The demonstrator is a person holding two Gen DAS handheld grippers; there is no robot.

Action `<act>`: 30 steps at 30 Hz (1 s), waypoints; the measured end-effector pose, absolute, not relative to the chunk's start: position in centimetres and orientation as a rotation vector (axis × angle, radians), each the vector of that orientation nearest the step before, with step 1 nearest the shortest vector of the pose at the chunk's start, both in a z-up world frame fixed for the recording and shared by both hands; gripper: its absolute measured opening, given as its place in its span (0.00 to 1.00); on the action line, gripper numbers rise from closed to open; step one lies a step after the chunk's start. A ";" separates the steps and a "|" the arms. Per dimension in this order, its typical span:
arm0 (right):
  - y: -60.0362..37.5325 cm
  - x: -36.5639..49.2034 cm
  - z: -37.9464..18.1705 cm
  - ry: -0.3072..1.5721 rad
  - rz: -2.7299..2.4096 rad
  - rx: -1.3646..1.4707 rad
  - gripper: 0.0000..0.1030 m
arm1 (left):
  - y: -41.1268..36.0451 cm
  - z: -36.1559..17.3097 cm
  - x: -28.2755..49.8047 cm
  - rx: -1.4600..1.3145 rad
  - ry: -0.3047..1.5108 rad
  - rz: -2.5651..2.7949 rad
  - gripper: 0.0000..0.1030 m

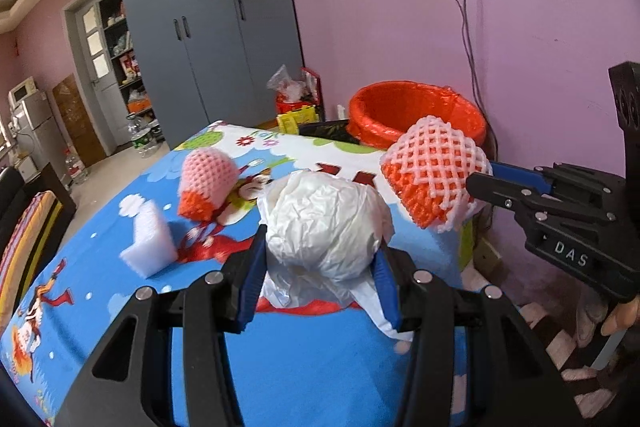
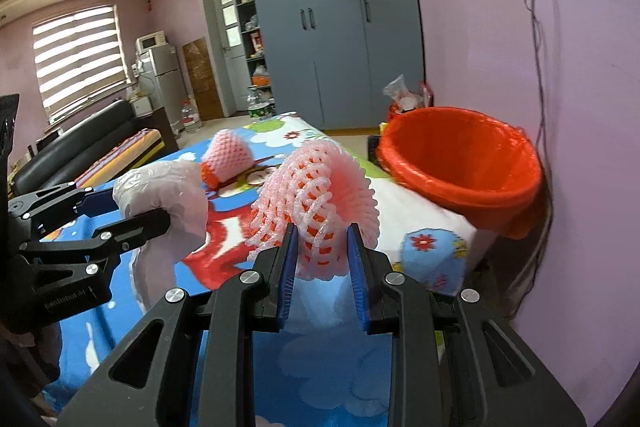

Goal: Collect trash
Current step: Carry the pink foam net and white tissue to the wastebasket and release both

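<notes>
My left gripper [image 1: 320, 247] is shut on a crumpled white plastic bag [image 1: 324, 223] and holds it above the cartoon tablecloth [image 1: 120, 307]. My right gripper [image 2: 322, 241] is shut on a pink and orange foam fruit net [image 2: 316, 203], lifted off the table; the net also shows in the left wrist view [image 1: 432, 171]. A second pink and orange foam net [image 1: 206, 183] lies on the table further back, with a white foam block [image 1: 150, 247] in front of it. The trash bin with a red liner [image 2: 460, 167] stands beyond the table's right end, against the wall.
A purple wall [image 2: 580, 107] runs along the right with hanging cables [image 1: 464, 27]. Grey wardrobes [image 1: 208, 23] stand behind, with bags of clutter [image 1: 294, 95] on the floor. A black sofa [image 2: 76, 151] is at the left.
</notes>
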State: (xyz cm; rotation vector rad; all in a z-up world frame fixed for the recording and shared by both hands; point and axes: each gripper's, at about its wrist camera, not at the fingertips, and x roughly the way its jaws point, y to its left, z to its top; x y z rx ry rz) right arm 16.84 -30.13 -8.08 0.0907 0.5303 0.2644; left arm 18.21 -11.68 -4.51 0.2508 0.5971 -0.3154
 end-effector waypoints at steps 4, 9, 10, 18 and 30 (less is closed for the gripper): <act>-31.4 17.2 -8.2 0.541 0.248 0.090 0.24 | -13.6 -4.6 19.2 0.257 0.597 -0.358 0.46; -33.2 17.7 -8.2 0.536 0.207 0.100 0.24 | -16.1 -4.6 20.5 0.257 0.593 -0.407 0.46; -33.8 17.8 -8.1 0.533 0.194 0.103 0.24 | -16.5 -4.5 20.7 0.258 0.592 -0.414 0.46; -37.6 19.1 -7.5 0.500 0.096 0.130 0.23 | -19.4 -3.8 23.6 0.272 0.573 -0.473 0.46; -43.3 25.1 -7.8 0.505 -0.011 0.158 0.23 | -25.7 -1.9 32.4 0.265 0.562 -0.573 0.46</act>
